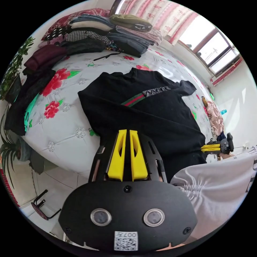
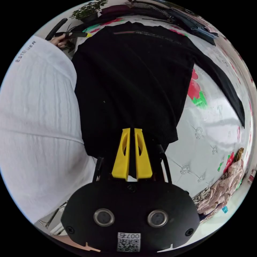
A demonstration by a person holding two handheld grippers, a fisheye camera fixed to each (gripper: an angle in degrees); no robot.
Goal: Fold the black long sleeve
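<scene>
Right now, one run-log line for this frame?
phase: hem grasp | left gripper: shut on black long sleeve | right gripper: shut on it | garment: flat on floral bed, one sleeve across chest

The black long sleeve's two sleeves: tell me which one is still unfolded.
The sleeve trailing out over the floral bed cover in the right gripper view, away from the person. The other sleeve already lies folded across the garment's chest.
</scene>
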